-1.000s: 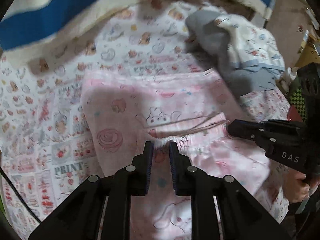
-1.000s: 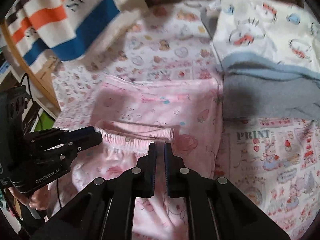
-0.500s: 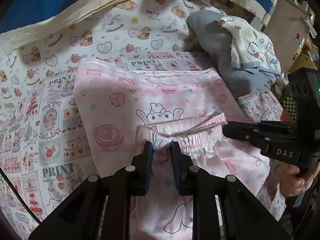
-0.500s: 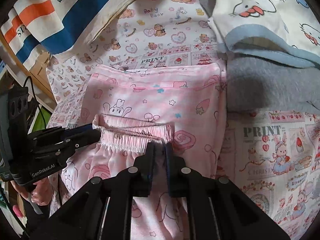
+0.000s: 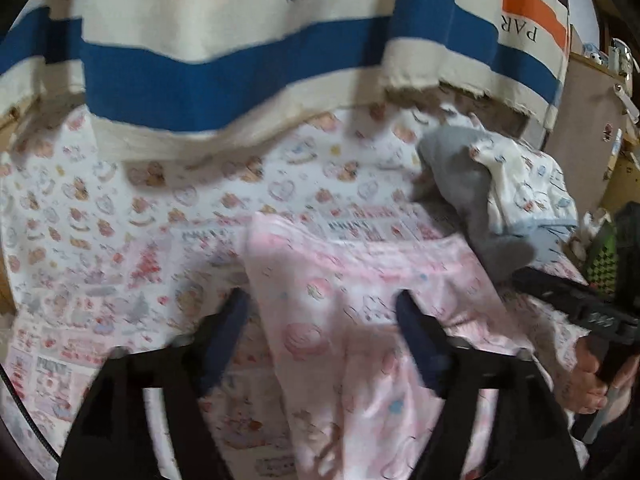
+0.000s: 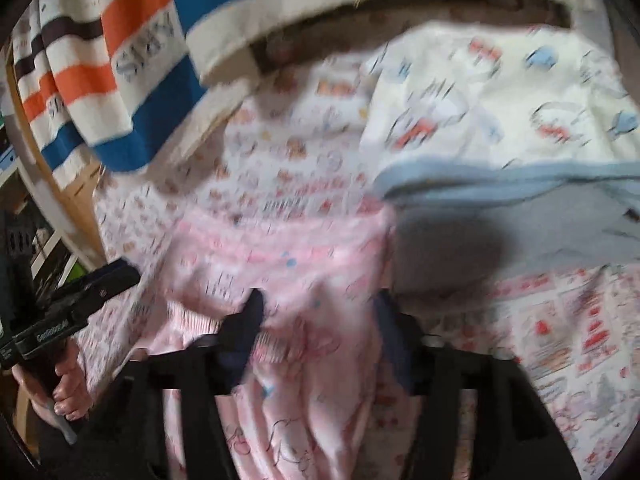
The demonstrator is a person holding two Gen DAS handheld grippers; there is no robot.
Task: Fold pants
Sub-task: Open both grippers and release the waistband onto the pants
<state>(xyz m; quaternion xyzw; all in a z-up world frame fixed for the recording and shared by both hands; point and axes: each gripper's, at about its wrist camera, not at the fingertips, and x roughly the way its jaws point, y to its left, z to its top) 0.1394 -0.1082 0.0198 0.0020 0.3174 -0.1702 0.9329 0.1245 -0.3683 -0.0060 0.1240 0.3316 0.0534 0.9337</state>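
Observation:
The pink printed pants [image 5: 344, 296] lie folded on the patterned sheet [image 5: 120, 240]; both views are blurred. My left gripper [image 5: 320, 316] hovers over their left part, its jaws opening wide, with the cloth lying loose below the fingers and nothing pinched. My right gripper [image 6: 320, 312] stands over the pants [image 6: 296, 256] near the elastic waistband [image 6: 192, 320]. Its jaws are opening too, and no pad presses on the fabric. Each gripper shows in the other's view, the right gripper [image 5: 576, 308] at the right and the left gripper [image 6: 80, 300] at the left, each held by a hand.
A blue, orange and white striped towel [image 5: 240, 64] hangs over the far edge of the bed. A grey garment [image 6: 500, 240] under a white cartoon-print cloth [image 6: 500, 92] lies right of the pants. Wooden furniture [image 5: 588, 120] stands at the far right.
Both grippers went from shut on the pants' waistband to wide open and let it drop onto the folded pants. Both rose and drew back, and the views tilted up towards the towel.

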